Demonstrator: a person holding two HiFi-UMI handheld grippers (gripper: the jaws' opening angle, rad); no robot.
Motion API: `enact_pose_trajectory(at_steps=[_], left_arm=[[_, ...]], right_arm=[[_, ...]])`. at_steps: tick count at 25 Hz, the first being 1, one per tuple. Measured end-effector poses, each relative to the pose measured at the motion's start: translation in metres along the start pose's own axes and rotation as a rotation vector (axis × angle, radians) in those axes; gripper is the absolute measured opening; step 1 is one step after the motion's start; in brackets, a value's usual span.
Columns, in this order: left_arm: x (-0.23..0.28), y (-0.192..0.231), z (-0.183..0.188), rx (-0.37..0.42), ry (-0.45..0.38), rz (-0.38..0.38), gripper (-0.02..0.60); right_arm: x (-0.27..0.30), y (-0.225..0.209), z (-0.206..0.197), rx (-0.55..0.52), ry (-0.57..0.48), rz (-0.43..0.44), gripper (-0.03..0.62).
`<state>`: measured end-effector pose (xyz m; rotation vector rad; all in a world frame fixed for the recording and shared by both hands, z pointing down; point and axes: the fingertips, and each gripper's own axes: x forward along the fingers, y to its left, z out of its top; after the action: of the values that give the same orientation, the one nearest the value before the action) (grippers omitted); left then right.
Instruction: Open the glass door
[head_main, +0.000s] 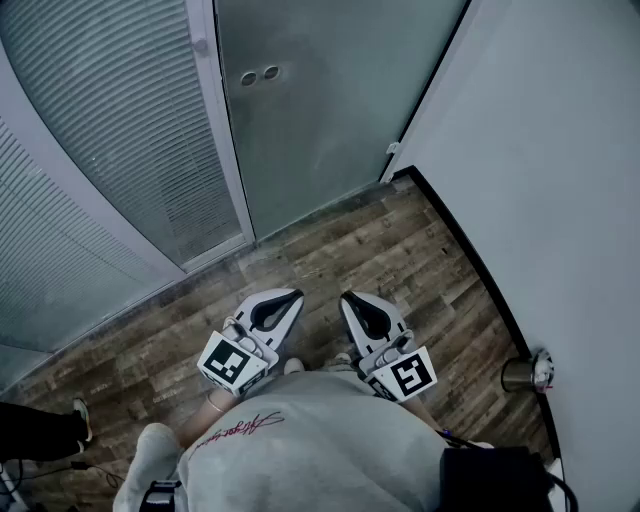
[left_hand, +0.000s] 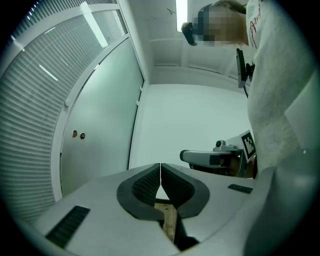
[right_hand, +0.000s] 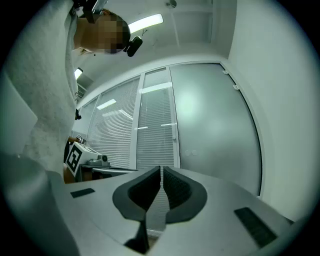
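Standing at the approach step, left gripper (head_main: 288, 300) and right gripper (head_main: 352, 300) both pinched together and empty, well apart from the closed glass door (head_main: 320, 120) ahead; next, probably reaching toward its edge near the two round holes (head_main: 259, 75).

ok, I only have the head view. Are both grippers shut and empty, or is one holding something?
Observer: Left gripper, in its own view: jaws together, nothing between them.
Operator: And the right?
Observer: Right gripper: jaws together as well, empty, pointing at the door.
Operator: The top of the door is cut off for me. Anything up there?
Observer: In the right gripper view the glass door has two small fittings on its right edge near the top, beside the wall. They could be hinges, but they are too small to tell.
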<state>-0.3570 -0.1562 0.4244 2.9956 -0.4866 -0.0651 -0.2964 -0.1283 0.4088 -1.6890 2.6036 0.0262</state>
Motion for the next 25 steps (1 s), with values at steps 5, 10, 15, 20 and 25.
enact_pose_trajectory(at_steps=[5,10,15,20,25], left_arm=[[-0.001,-0.001,-0.001,0.037,0.003,-0.004,0.018],[0.000,-0.005,-0.001,0.058,0.009,-0.015,0.018],[0.000,-0.004,-0.005,0.040,0.015,-0.016,0.018],[-0.002,-0.003,-0.009,0.021,0.016,-0.005,0.018],[-0.006,0.020,-0.011,0.017,0.016,0.034,0.018]], right_arm=[[-0.001,-0.001,-0.002,0.006,0.004,-0.003,0.031],[-0.003,-0.005,0.003,0.002,-0.010,-0.022,0.031],[-0.006,-0.007,0.005,0.050,-0.041,-0.038,0.032],[-0.002,-0.015,-0.006,0.078,-0.006,-0.048,0.032],[0.026,-0.025,-0.008,0.094,-0.005,-0.030,0.032]])
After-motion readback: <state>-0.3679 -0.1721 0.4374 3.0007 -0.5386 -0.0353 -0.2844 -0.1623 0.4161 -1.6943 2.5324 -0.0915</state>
